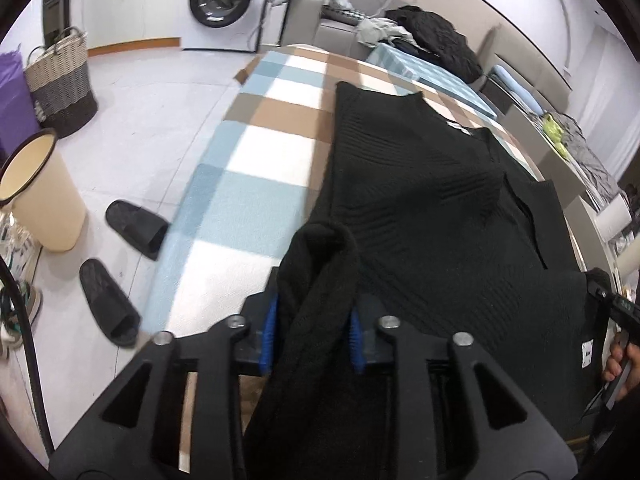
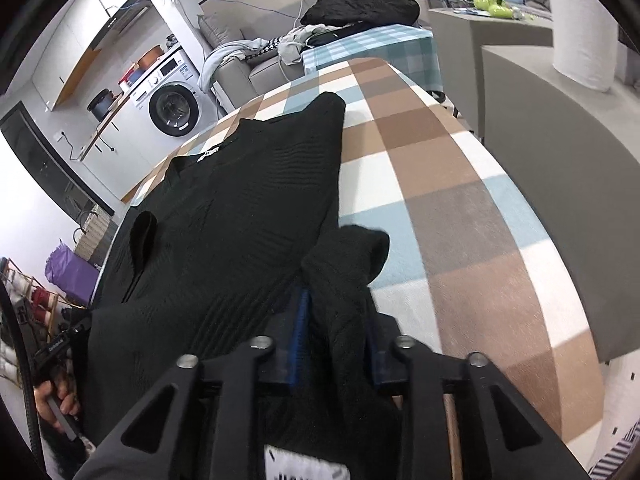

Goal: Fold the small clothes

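A black ribbed knit garment [image 1: 420,208] lies spread on a table with a checked blue, brown and white cloth [image 1: 256,152]. My left gripper [image 1: 314,324] is shut on a bunched near corner of the garment, which drapes over the blue pads [image 1: 269,328]. My right gripper [image 2: 336,332] is shut on the other near corner of the black garment [image 2: 240,208], with cloth bulging out past its fingertips. The checked cloth [image 2: 440,200] shows to the right. Each view shows the other gripper and the hand holding it at its edge.
On the floor to the left are two black slippers [image 1: 136,228], a cream bin [image 1: 40,196] and a woven basket [image 1: 60,80]. A washing machine [image 1: 224,0] stands at the back. A sofa with piled clothes [image 1: 432,36] is beyond the table. A white roll [image 2: 580,28] stands on a grey ledge at the right.
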The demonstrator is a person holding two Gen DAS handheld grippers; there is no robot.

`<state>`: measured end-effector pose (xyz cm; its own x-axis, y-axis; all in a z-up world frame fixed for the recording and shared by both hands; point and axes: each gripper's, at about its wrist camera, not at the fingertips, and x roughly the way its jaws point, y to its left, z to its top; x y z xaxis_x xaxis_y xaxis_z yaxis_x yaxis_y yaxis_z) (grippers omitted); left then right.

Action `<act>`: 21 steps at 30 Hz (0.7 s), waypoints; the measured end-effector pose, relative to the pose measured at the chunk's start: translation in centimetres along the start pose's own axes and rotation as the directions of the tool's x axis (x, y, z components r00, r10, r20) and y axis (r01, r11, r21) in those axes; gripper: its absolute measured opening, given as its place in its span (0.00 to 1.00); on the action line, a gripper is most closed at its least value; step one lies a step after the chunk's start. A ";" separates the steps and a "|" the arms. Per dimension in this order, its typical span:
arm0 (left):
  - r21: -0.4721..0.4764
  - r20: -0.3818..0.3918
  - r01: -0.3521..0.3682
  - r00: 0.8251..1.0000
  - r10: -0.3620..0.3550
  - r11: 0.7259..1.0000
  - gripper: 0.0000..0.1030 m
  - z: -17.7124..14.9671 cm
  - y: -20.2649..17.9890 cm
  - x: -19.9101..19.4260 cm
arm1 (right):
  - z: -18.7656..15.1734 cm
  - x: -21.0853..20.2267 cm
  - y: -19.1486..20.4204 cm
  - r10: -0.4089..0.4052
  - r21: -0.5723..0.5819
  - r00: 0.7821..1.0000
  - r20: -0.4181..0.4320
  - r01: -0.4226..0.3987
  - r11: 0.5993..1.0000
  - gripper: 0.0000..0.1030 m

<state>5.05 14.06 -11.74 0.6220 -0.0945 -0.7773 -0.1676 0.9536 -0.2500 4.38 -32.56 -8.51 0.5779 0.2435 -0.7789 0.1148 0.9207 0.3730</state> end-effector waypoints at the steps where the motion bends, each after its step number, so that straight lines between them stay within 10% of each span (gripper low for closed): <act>1: -0.004 0.007 -0.006 1.000 0.006 1.000 0.29 -0.2 0.2 -0.4 | -0.1 -0.5 -0.3 0.004 0.002 1.000 0.005 -0.004 1.000 0.32; 15: 0.003 -0.022 -0.027 0.999 0.027 1.000 0.37 -6.6 1.3 -4.6 | -4.9 -5.0 -2.2 0.001 -0.060 1.000 -0.004 -0.001 0.998 0.43; 21: -0.014 0.019 -0.001 1.000 0.001 1.000 0.08 -7.0 1.5 -6.1 | -5.6 -4.9 -1.7 0.006 -0.109 1.000 0.025 -0.003 0.994 0.43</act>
<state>-4.33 14.08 -11.43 0.6361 -0.0881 -0.7666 -0.1789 0.9496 -0.2575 -3.14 -33.60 -8.15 0.5989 0.2409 -0.7638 0.0248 0.9477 0.3183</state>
